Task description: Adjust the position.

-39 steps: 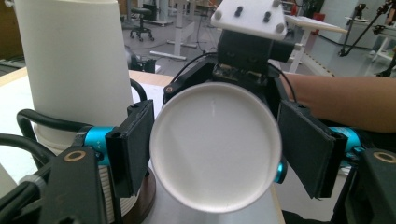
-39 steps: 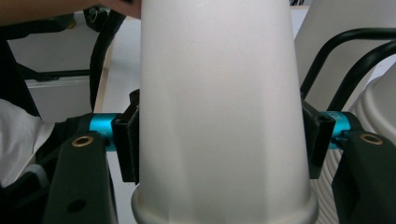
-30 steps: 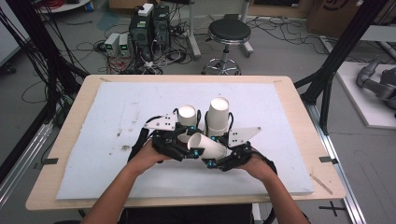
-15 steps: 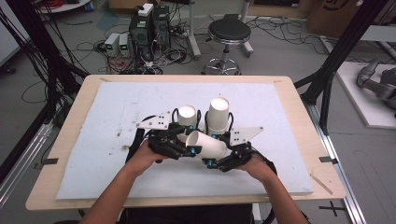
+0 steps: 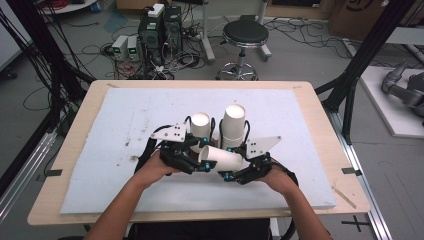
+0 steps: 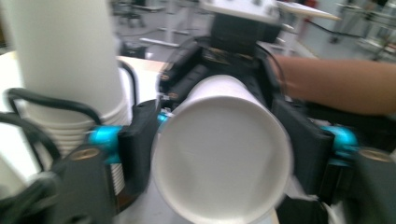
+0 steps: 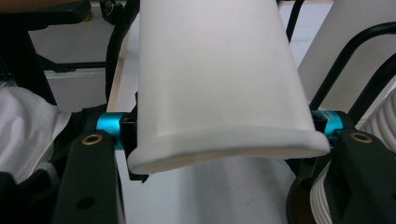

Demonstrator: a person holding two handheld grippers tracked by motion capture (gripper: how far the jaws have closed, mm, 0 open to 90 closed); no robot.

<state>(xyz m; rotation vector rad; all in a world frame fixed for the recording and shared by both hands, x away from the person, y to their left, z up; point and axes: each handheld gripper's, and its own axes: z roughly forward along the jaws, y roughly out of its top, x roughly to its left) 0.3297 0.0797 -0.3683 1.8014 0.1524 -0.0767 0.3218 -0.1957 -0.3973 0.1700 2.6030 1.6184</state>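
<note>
You had one white paper cup (image 5: 223, 158) lying sideways in the air above the white-covered tabletop (image 5: 110, 150), clamped by both your left hand-held gripper (image 5: 199, 161) and right hand-held gripper (image 5: 235, 172). Two upright cup stacks (image 5: 233, 126) stood just behind; placement looked undone.

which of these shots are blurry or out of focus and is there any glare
High view: even light, a bit soft, no glare on the white mat. Left gripper view: smeared throughout, the paper cup and the cup stack have soft edges. Right gripper view: the sharpest, the paper cup's rim is crisp, its wall bright but not blown out.
</note>
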